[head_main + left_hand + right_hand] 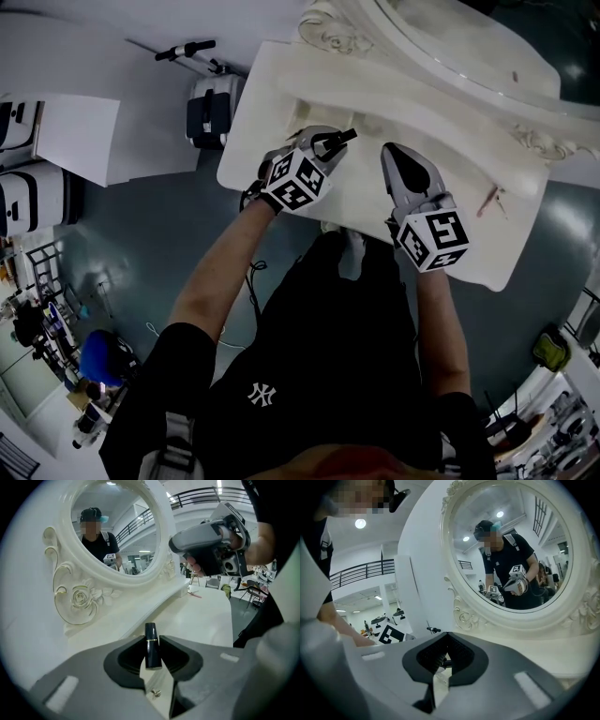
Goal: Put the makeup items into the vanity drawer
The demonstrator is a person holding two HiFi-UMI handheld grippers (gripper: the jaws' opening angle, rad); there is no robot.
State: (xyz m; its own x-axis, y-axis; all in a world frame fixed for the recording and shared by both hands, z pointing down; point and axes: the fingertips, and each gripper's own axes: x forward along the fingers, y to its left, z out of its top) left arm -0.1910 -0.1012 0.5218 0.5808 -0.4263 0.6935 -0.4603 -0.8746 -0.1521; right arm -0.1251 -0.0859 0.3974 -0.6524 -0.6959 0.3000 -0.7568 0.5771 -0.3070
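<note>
A dark lipstick tube [151, 645] with a thin gold band stands upright between the jaws of my left gripper [152, 641], which is shut on it. From the head view the left gripper [328, 145] hovers over the front left of the white vanity top [272, 103], the tube's end [343, 137] sticking out. My right gripper [392, 152] is beside it over the middle of the top, jaws shut with nothing in them [444, 657]. A thin pink makeup item [489, 199] lies on the right of the top. No drawer shows.
The oval mirror [511, 550] in its carved white frame [77, 599] rises at the back of the vanity. A dark case [206, 111] stands on the floor left of the vanity. White panels [75, 136] lie further left.
</note>
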